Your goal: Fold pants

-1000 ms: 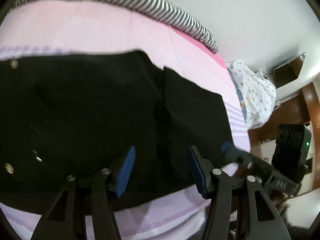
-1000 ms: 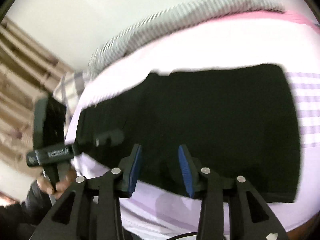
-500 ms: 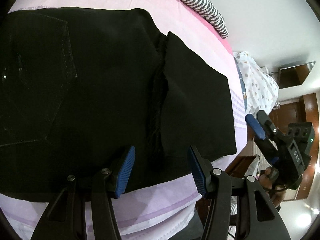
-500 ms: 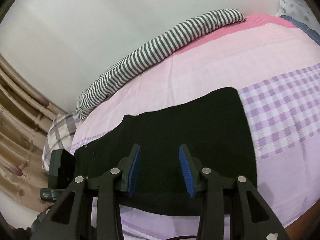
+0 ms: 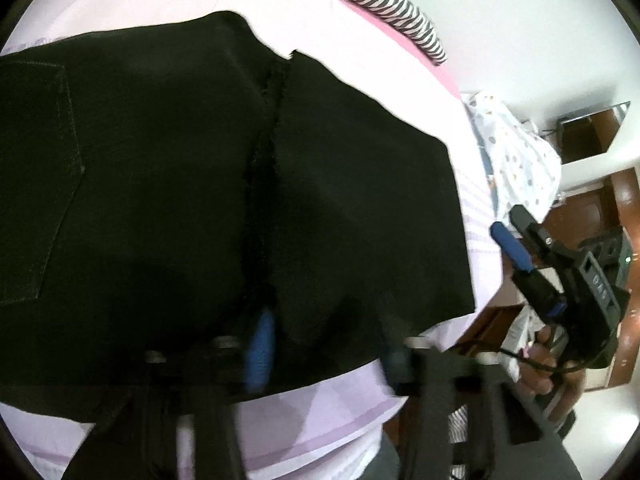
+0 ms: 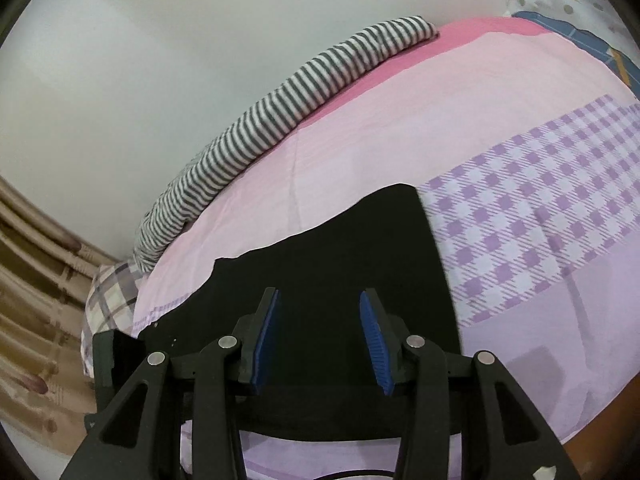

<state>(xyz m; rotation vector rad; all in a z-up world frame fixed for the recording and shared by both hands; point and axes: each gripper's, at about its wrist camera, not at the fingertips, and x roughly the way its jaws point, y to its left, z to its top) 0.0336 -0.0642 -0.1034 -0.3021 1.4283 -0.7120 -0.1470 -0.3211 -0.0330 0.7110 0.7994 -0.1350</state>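
Note:
Black pants (image 5: 168, 184) lie folded flat on the pink and purple bed sheet (image 5: 320, 420), a leg edge running down their middle. My left gripper (image 5: 326, 340) is blurred, low over the pants' near edge. Its jaws are closing with the cloth lying between the blue pads (image 5: 260, 352); I see no pinch. In the left wrist view my right gripper (image 5: 510, 220) hangs off the bed's right side in a hand, empty. In its own view the right gripper (image 6: 320, 340) is open above the pants (image 6: 340, 264), nothing between its pads.
A striped rolled cloth (image 6: 280, 112) lies along the bed's far edge by the wall. A dotted white cloth (image 5: 516, 152) and wooden furniture (image 5: 580, 208) stand to the right. A plaid pillow (image 6: 108, 292) and curtain are at the left. Checked sheet (image 6: 540, 220) lies beside the pants.
The left gripper has dropped closer to the pants' near edge and now blurs. The right gripper has drawn back from the pants' right edge, off the bed side, and swung its view up.

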